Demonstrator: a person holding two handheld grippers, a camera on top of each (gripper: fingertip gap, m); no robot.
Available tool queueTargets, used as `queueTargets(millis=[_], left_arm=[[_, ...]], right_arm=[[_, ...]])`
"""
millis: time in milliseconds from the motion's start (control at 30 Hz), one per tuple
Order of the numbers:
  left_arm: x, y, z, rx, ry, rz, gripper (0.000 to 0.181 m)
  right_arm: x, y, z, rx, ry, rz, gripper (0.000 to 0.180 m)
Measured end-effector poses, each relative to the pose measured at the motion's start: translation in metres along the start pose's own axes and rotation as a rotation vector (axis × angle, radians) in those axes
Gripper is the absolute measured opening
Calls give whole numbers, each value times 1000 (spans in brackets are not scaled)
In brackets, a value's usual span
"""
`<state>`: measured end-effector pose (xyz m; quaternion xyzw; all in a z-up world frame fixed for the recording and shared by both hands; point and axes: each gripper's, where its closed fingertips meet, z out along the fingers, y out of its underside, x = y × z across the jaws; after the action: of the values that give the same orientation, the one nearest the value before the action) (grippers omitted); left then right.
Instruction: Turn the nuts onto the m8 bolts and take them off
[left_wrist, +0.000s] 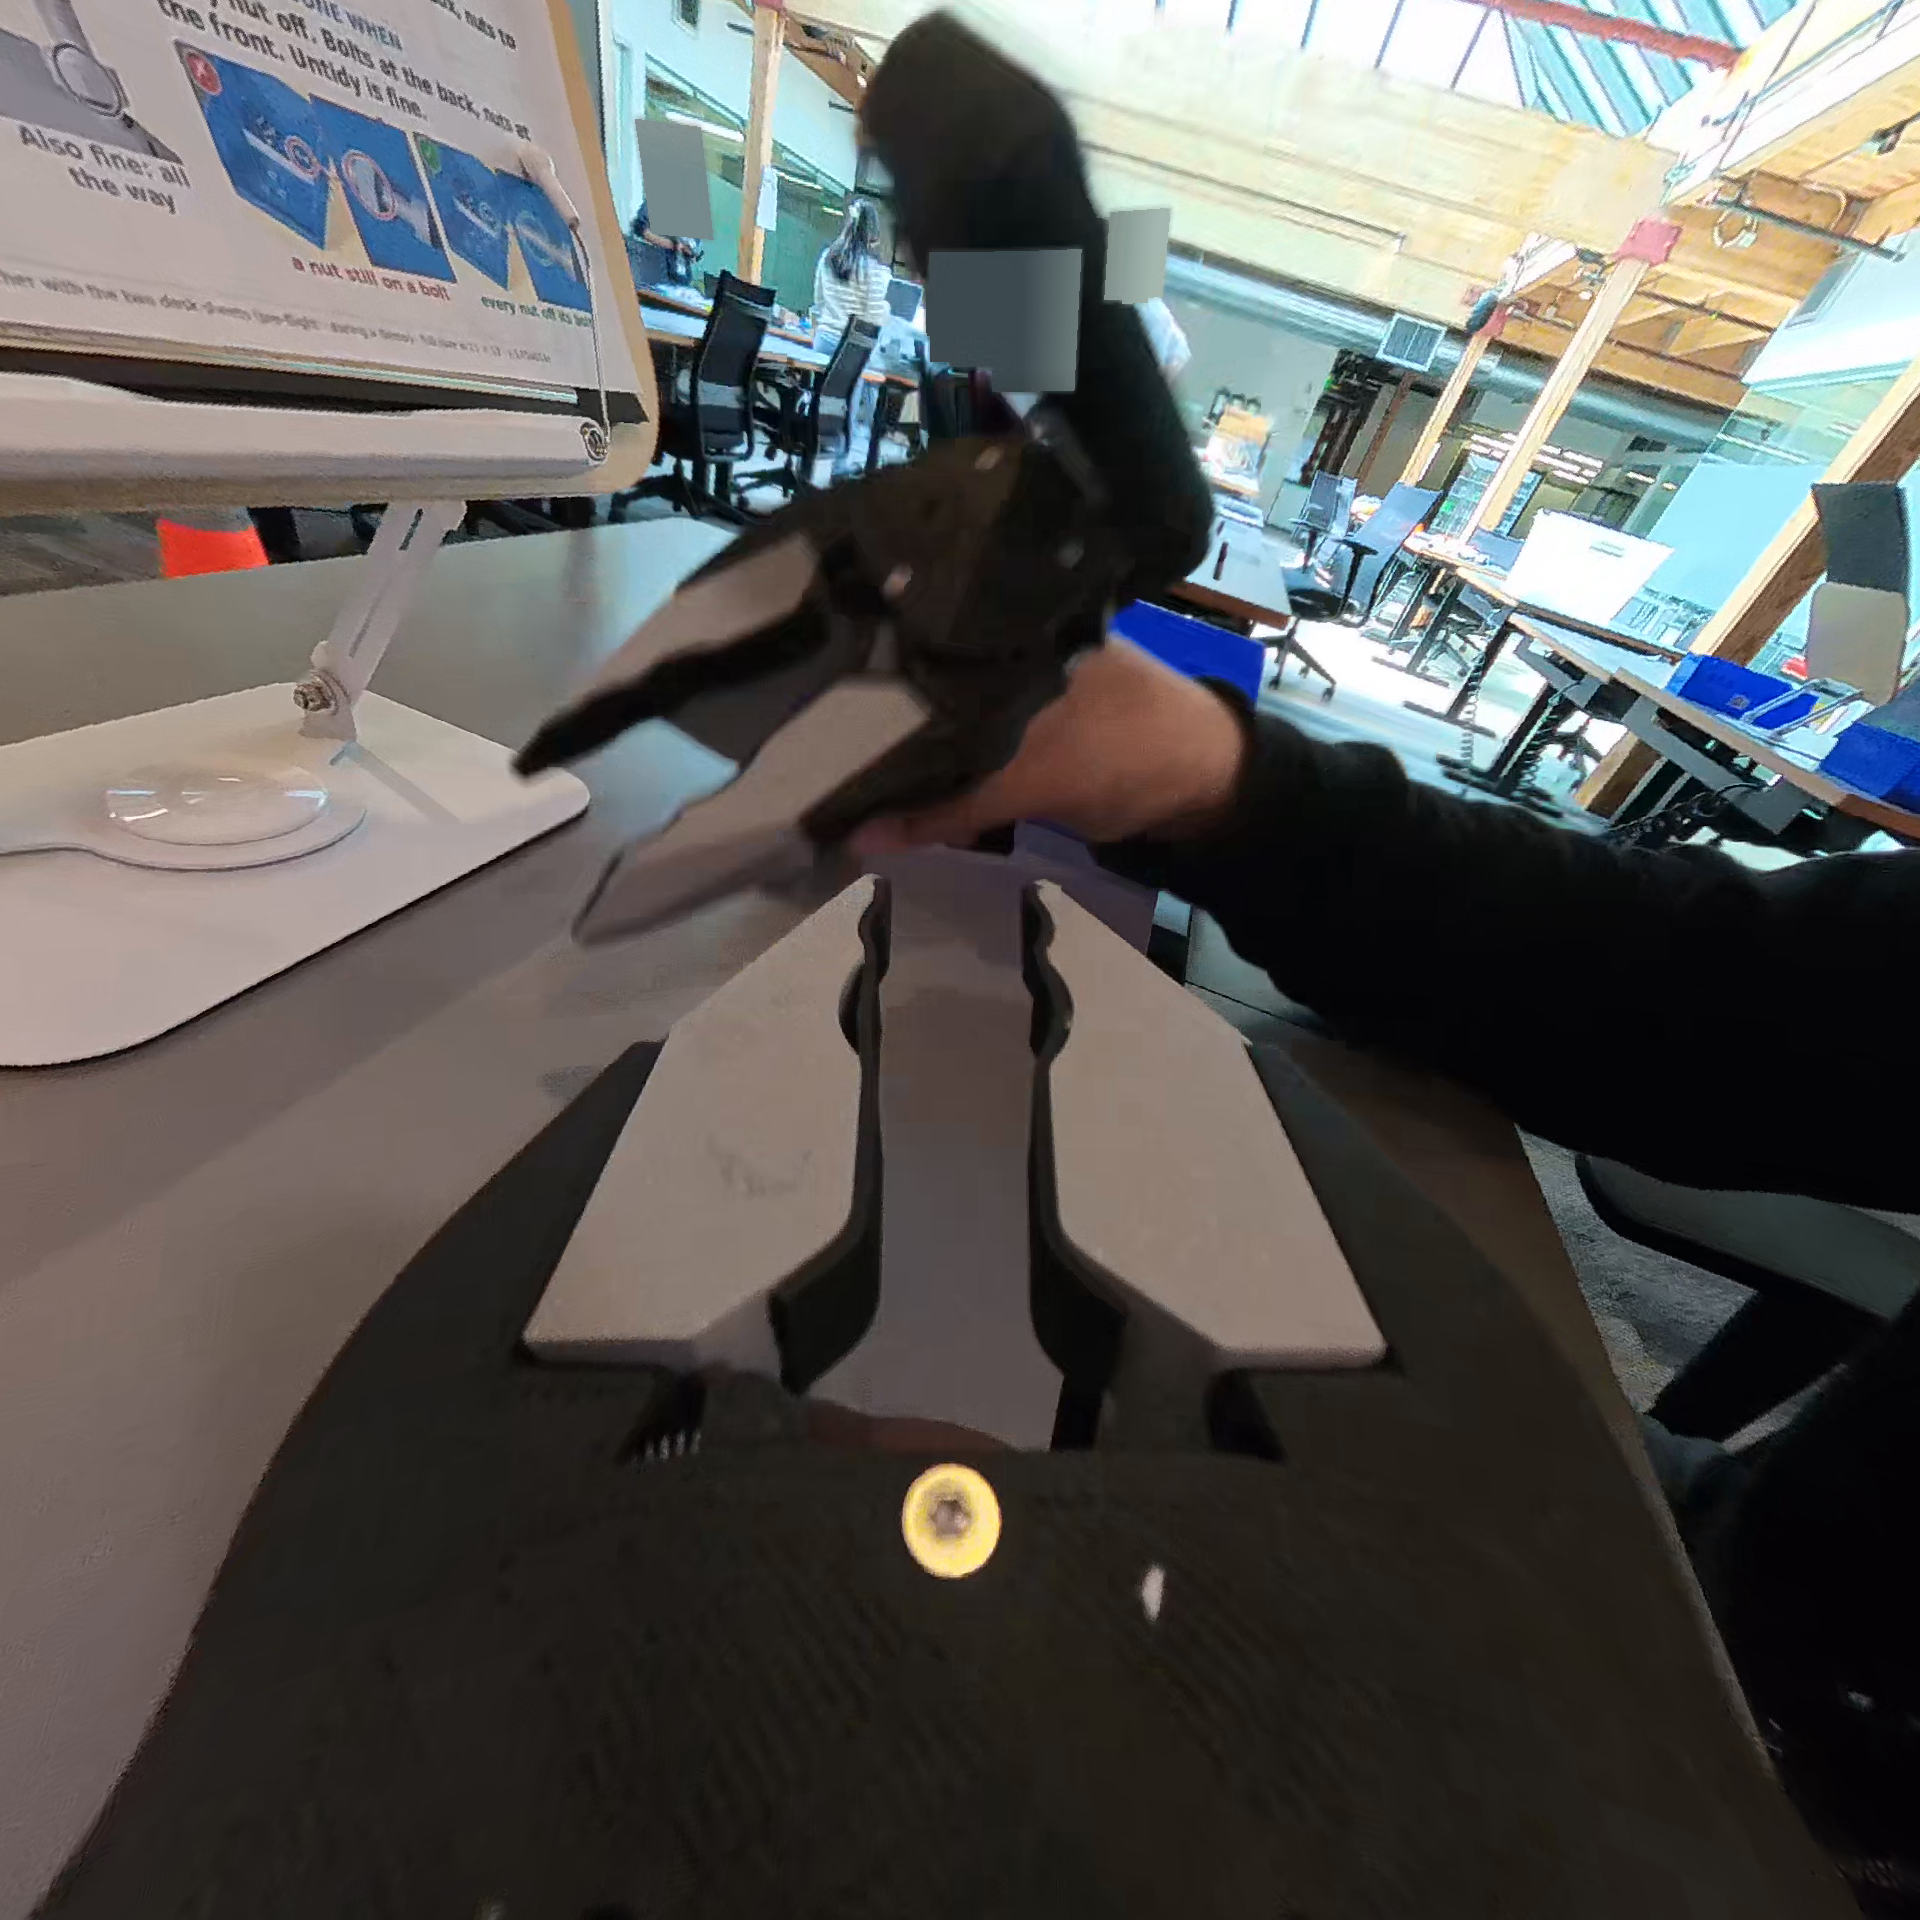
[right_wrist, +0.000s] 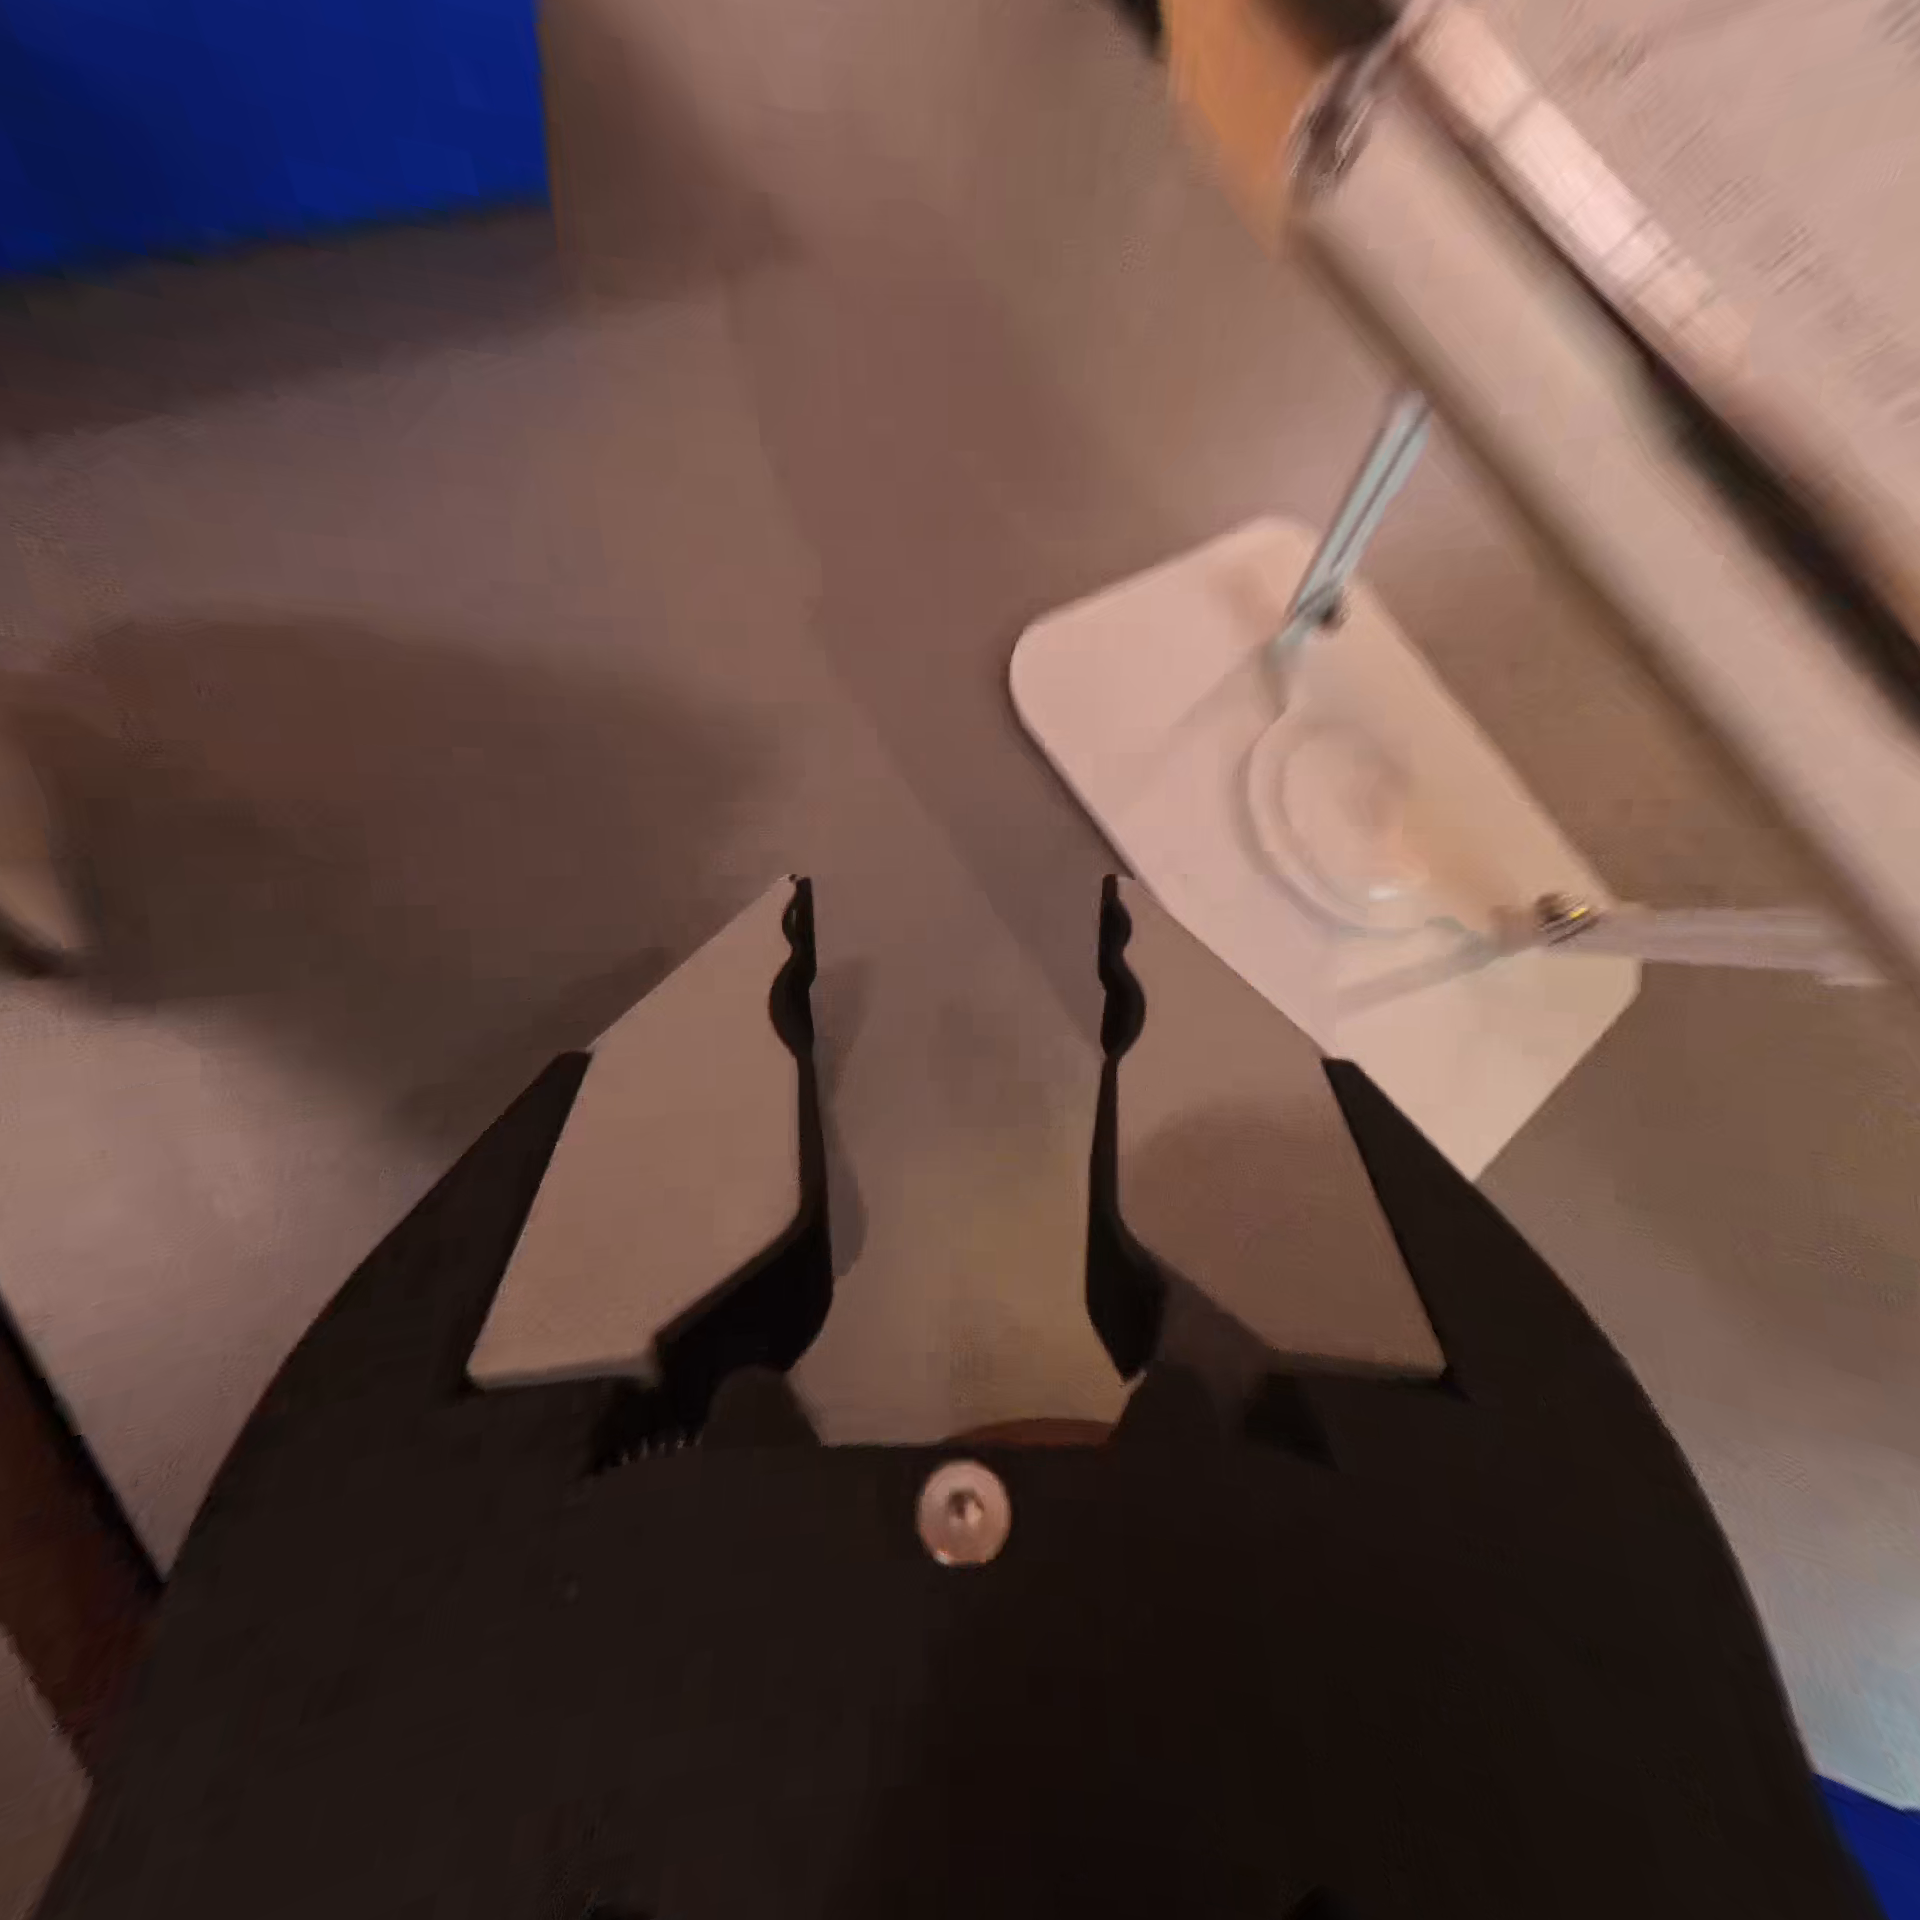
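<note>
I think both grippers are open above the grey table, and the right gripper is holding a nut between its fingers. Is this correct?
Not quite. The right gripper holds nothing: the right wrist view shows only bare grey table between its open fingers, and no nut appears in either view. The rest is right: the left gripper is open too, above the same table.

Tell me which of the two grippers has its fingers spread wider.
The right gripper does: its grey fingers stand farther apart than those of the left gripper. Both are empty above the grey table.
</note>
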<state>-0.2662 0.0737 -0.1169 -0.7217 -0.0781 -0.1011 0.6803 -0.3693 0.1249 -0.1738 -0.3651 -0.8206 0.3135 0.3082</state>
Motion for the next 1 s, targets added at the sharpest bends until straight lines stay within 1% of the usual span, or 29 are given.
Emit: queueTargets(millis=[67,133,267,300,333,400,500,567,633,700,767,833,867,1000], left_arm=[[2,-2,-1,0,-2,12,23],[4,-4,-2,-1,3,14,23],[10,-5,-8,-53,-6,26,26],[18,-5,-12,-80,12,29,31],[28,-6,-18,-98,26,46,34],[38,-8,-37,-130,-20,103,33],[43,-19,-84,-203,-127,136,40],[38,-35,-127,-210,-231,135,39],[20,-44,-177,-244,-374,126,39],[-9,-43,-229,-289,-542,96,39],[-36,-27,-276,-386,-668,41,38],[-65,-3,-313,-492,-799,-5,38],[-76,10,-323,-548,-829,-23,38],[-100,71,-343,-832,-852,-113,39]], right_arm=[[-10,27,21,-108,-32,-15,52],[-26,42,29,-173,-119,12,52],[-36,48,35,-197,-150,5,53],[-40,50,35,-208,-162,3,54],[-43,48,36,-195,-178,14,53],[-47,48,37,-194,-202,30,52],[-47,48,37,-194,-196,19,54],[-48,48,36,-188,-198,28,53],[-47,49,36,-193,-191,42,53],[-48,48,36,-195,-191,37,51],[-48,48,36,-195,-187,28,51],[-49,48,36,-192,-192,25,49],[-50,48,36,-192,-195,27,48],[-51,48,36,-191,-205,36,47]])
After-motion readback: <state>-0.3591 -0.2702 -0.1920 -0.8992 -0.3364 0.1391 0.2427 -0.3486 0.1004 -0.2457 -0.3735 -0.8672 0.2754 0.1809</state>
